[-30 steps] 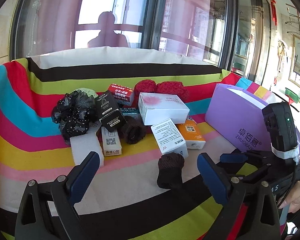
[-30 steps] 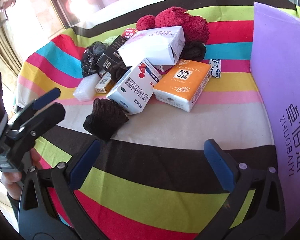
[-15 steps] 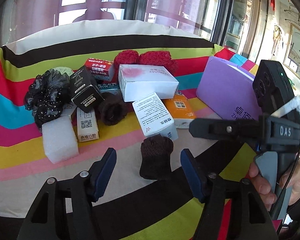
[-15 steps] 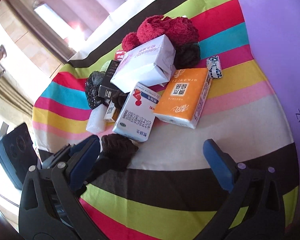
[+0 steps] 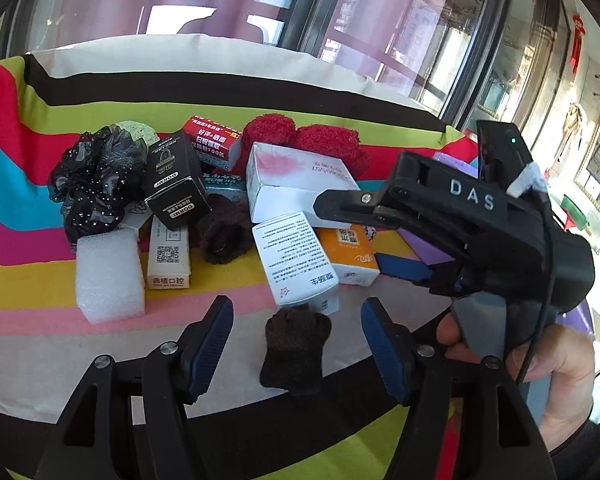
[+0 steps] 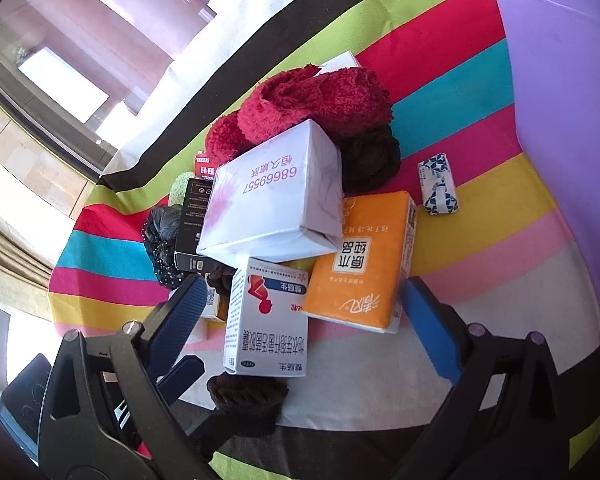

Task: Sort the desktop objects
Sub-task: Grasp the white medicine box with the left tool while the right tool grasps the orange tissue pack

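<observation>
A dark brown knitted piece (image 5: 296,350) stands on the striped cloth (image 5: 100,352) between the fingers of my left gripper (image 5: 298,340). Its jaws are opening, and a gap shows on each side of the piece. My right gripper (image 6: 304,320) is open wide over the front of the pile, with a white medicine box (image 6: 266,316) and an orange tissue pack (image 6: 360,264) between its fingers. In the left wrist view the right gripper (image 5: 352,232) reaches in from the right, held by a hand (image 5: 548,360).
The pile also holds a white carton (image 5: 296,184), red fuzzy cloth (image 5: 324,140), a black box (image 5: 176,184), a black scrunchie (image 5: 92,184), a brown scrunchie (image 5: 224,232) and a foam block (image 5: 108,276). A purple box (image 6: 560,120) stands at the right, a small patterned packet (image 6: 438,184) beside it.
My left gripper's jaws came in from wide open to either side of the brown knitted piece. The right gripper rolled and moved in over the medicine box and orange pack.
</observation>
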Demonstrator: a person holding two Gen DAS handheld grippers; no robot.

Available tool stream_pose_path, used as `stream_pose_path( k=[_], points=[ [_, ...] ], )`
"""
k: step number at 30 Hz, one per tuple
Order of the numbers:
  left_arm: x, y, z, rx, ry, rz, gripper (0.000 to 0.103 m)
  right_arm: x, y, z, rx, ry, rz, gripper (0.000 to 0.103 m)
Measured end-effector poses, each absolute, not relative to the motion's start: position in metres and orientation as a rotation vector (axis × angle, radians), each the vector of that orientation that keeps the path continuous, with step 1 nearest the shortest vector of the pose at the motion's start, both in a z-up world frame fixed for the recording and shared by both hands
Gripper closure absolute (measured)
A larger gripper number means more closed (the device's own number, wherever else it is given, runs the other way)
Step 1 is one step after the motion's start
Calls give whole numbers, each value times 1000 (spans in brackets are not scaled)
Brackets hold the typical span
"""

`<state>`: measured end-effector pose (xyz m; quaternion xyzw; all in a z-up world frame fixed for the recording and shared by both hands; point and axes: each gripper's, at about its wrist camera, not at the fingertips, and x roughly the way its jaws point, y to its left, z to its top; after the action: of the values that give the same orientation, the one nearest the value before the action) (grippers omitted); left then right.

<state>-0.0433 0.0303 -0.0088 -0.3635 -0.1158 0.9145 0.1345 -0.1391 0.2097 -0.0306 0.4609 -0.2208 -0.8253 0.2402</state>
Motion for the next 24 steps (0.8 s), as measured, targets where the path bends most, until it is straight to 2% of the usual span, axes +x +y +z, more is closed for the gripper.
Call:
stream_pose_path(
  k=[8,10,11,17,24],
  points=[
    [-86,48,-16,-1251,-374,2655,35,-139,219,-29,1258,-576,-2296,4],
    [-90,50,-18,-1255,-384,2652,48,-138,222,-24,1230,-554,-2332,4],
    [-92,49,-20,-1273,-396,2649,60,-138,224,-23,1228,-549,-2340,4],
    [-80,23,-12,-1230,-543,2678,61,-140,228,-24,1263,-499,-2381,4],
    [-47,-10,8,-1105,-707,2774,61,-140,202,-34,1347,-285,-2426,4]
  ],
)
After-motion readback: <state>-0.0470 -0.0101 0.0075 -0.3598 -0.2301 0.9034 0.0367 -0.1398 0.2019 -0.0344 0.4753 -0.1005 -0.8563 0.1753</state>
